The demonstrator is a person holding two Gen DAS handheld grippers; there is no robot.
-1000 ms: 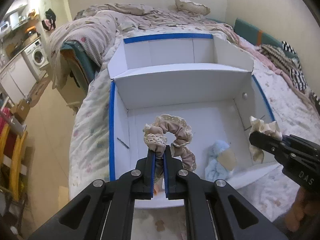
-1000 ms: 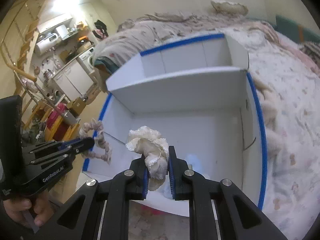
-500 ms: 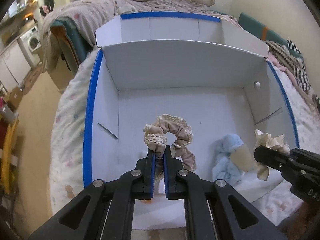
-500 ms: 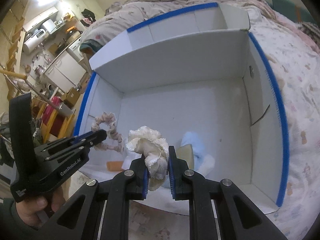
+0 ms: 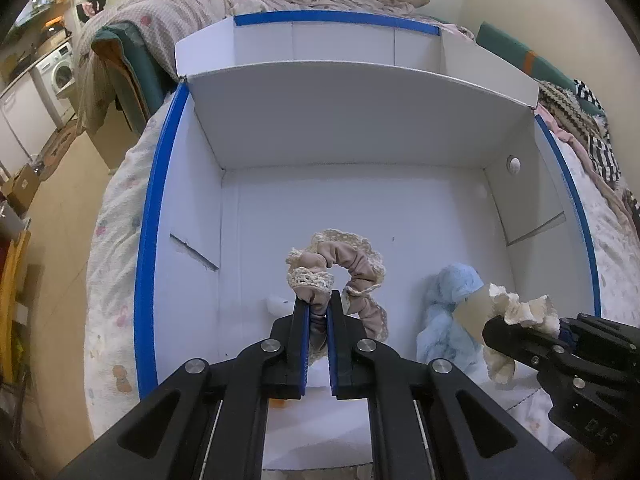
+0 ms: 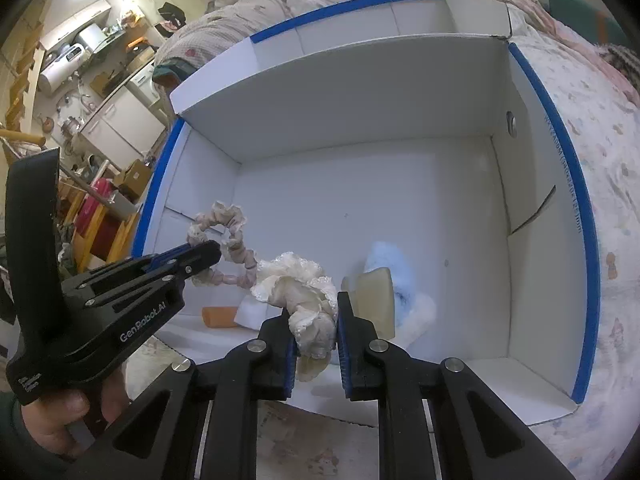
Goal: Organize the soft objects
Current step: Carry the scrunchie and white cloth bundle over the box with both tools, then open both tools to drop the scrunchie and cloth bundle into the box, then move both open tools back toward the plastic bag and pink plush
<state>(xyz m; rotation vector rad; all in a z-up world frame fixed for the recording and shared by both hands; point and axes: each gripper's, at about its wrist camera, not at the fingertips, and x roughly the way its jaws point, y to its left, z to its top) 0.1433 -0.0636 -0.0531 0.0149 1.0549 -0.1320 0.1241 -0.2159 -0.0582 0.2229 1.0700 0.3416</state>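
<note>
My left gripper is shut on a pink scrunchie with lace trim and holds it over the near left part of a white box with blue edges. The scrunchie also shows in the right wrist view. My right gripper is shut on a cream lace scrunchie, held over the box's near edge; it also shows in the left wrist view. A light blue plush toy lies on the box floor between the two grippers.
The box sits on a bed with a patterned quilt. An orange item and a white item lie at the box's near left. Bedding is piled behind the box. A floor with furniture lies to the left.
Both grippers have moved forward and down over the box with their scrunchies still held. The box now fills both views.
</note>
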